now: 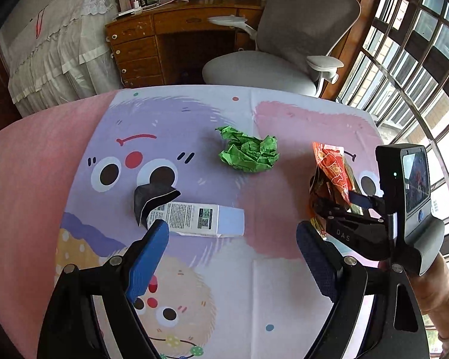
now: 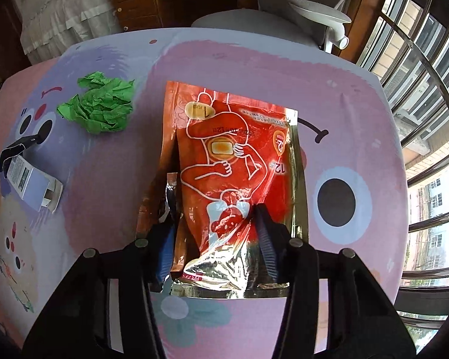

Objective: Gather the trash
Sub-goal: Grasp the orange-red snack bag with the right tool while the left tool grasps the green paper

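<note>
Clamped jaws of the right gripper hold a red foil packet lifted over the pink side of the tablecloth. Left gripper jaws stand wide apart above a small white box. Crumpled green paper lies between box and packet.

I see a bedroom at home: a frilled bed, a wooden desk, a grey office chair, barred windows.
</note>
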`<state>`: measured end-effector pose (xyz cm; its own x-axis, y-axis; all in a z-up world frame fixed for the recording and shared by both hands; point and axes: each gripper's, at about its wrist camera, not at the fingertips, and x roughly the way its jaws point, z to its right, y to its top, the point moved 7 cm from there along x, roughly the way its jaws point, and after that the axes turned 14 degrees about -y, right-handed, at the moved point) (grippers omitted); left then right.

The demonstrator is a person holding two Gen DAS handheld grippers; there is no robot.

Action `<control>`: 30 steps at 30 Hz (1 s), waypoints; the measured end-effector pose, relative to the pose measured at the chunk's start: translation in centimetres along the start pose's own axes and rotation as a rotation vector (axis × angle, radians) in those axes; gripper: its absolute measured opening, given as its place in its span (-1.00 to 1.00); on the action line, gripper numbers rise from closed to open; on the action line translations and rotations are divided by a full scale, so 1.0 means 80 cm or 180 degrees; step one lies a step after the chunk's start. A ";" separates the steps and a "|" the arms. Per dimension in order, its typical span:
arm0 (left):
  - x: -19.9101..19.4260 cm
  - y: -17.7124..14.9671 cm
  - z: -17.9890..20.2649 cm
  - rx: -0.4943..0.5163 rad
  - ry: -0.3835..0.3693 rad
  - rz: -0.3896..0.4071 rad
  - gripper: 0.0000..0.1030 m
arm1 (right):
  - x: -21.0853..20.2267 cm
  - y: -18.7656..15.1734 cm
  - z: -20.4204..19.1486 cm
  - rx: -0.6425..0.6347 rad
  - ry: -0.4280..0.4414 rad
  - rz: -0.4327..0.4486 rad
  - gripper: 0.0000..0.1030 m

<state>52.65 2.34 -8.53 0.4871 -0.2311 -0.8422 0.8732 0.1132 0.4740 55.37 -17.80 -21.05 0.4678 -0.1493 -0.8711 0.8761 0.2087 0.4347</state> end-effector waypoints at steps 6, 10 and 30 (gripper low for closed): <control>0.043 0.057 0.010 0.0041 -0.0053 -0.0051 0.71 | 0.003 0.004 0.024 0.0228 0.0259 -0.0025 -0.50; 0.085 0.084 0.006 -0.0058 -0.0083 -0.0185 0.71 | 0.005 0.013 0.045 0.0435 0.0447 -0.0019 -0.73; 0.247 0.103 -0.027 -0.0734 0.0183 -0.0643 0.21 | -0.011 -0.001 0.071 0.0695 0.0677 -0.0020 -0.88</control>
<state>69.53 0.79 -21.85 0.2976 -0.2168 -0.9297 0.9294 0.2883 0.2302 55.55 -23.21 -19.05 0.4475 0.0606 -0.8922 0.8940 -0.0078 0.4479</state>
